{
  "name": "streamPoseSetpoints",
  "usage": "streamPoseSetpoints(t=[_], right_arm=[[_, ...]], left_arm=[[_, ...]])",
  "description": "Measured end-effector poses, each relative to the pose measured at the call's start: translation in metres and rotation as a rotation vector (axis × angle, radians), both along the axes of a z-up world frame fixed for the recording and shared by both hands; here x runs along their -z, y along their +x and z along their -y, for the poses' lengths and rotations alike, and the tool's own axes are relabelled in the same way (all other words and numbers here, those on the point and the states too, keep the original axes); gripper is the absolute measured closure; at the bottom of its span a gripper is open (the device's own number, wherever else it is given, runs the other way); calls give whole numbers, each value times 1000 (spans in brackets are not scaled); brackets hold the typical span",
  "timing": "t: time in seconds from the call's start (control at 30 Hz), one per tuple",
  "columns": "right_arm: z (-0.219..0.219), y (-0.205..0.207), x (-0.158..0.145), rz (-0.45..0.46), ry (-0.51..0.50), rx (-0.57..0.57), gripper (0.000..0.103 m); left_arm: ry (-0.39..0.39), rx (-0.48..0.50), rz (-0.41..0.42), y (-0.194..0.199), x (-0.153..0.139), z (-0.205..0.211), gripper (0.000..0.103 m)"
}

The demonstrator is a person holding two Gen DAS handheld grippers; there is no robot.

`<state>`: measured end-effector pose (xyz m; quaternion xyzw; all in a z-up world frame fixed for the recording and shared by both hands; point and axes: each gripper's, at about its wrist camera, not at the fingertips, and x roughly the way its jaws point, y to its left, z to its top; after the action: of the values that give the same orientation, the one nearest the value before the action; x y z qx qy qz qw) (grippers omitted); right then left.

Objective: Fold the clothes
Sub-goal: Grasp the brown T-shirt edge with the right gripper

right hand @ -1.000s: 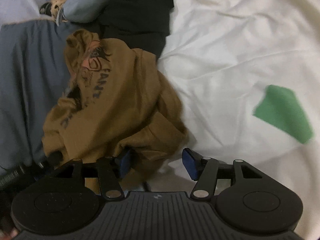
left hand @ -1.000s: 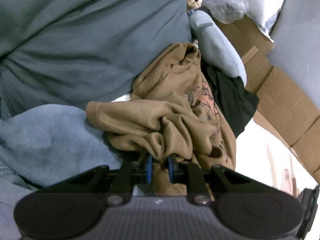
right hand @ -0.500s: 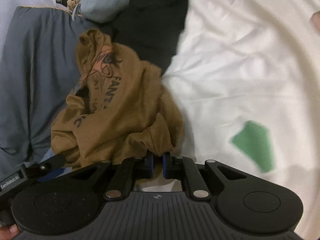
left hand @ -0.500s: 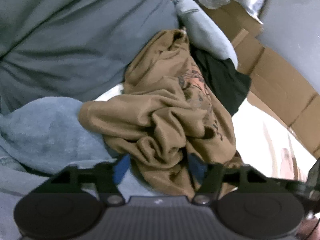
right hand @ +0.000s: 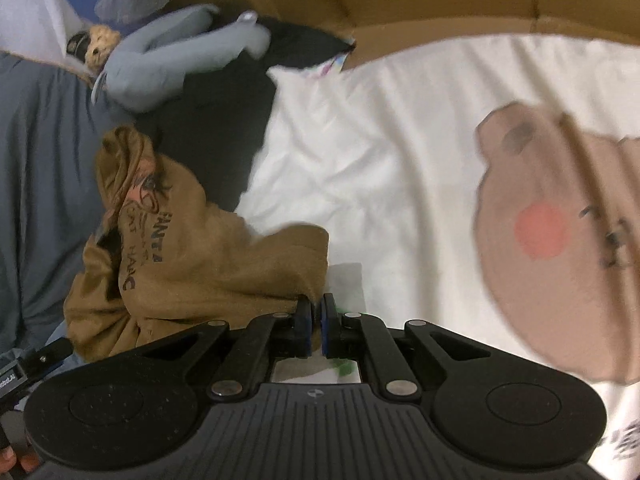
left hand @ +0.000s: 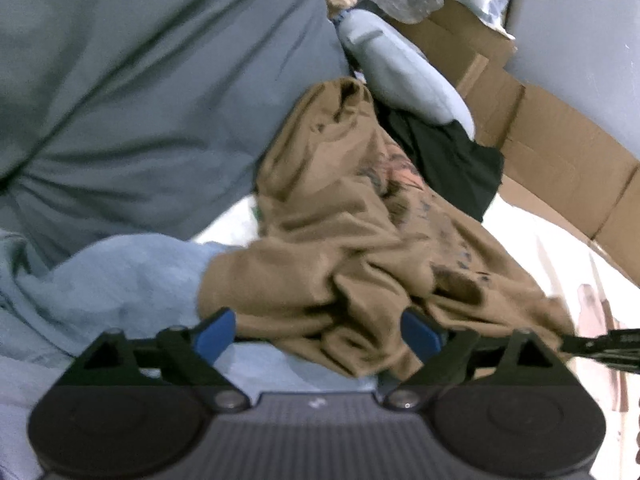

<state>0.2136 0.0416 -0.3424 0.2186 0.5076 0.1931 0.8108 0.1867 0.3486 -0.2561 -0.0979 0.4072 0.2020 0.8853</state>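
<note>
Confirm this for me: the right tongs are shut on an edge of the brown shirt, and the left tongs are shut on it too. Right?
Not quite. The right tongs are shut on an edge of the brown shirt, as the right wrist view shows. The left tongs are not shut: the left wrist view shows their blue pads spread wide and opening, with the shirt bunched loosely between them.

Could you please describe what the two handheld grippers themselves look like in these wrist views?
Both are matte black plastic. The left tongs and right tongs each have a ribbed body, two round raised discs, slim linkage bars with silver pivot screws, and blue pads on the fingertips.
</note>
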Motion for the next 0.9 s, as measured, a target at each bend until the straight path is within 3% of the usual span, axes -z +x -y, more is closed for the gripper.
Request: streamPoseSetpoints(t=[0.1, 0.3, 0.4, 0.73, 0.9], right_arm=[[18, 0, -3, 17, -16, 20, 102], [66, 10, -14, 48, -92, 75, 102], [101, 11, -19, 48, -136, 128, 102], [179, 10, -38, 91, -313, 130, 102], [200, 6, -41, 100, -382, 73, 102]], left_arm=[[3, -15, 24, 0, -2, -6, 4], [-68, 43, -4, 13, 17, -3, 4], [-81, 91, 25, 12, 15, 6, 4], [-151, 170, 22, 7, 20, 28, 4], [-191, 245, 6, 12, 34, 49, 4]])
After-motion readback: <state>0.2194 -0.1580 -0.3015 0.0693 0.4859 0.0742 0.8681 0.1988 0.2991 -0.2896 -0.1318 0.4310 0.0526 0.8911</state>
